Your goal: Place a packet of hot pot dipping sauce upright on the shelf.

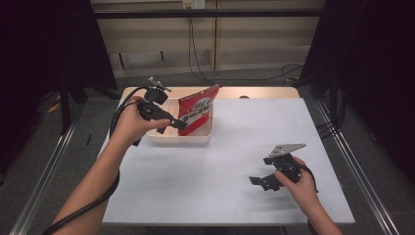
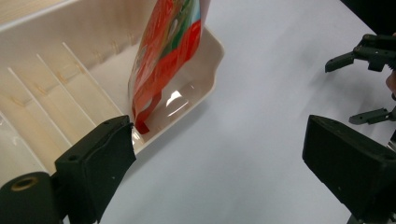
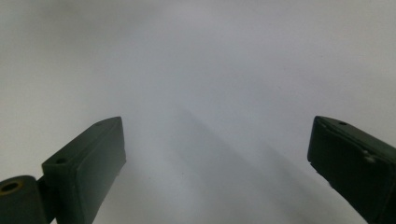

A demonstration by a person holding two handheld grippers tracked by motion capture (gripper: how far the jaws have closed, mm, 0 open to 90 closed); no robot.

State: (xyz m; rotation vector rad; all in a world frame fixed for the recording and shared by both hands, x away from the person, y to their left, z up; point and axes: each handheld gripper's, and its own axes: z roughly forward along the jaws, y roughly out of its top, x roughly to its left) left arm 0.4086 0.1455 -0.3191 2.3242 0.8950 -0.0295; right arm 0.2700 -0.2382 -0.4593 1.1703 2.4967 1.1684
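Snack pouch, red and glossy, stands tilted in a cream plastic tray, its lower corner just off the near jaw of the left tongs, which gape wide and hold nothing. The left hand keeps them at the tray's front rim. To do this step well, the tongs likely need to ease straight back from the pouch without snagging its corner, so it stays leaning against the tray's wall rather than toppling out. Right tongs, also spread wide and empty, hover low over bare white tabletop well apart from the tray. Open room lies between both tongs; the tabletop's edge runs close beside the right hand.
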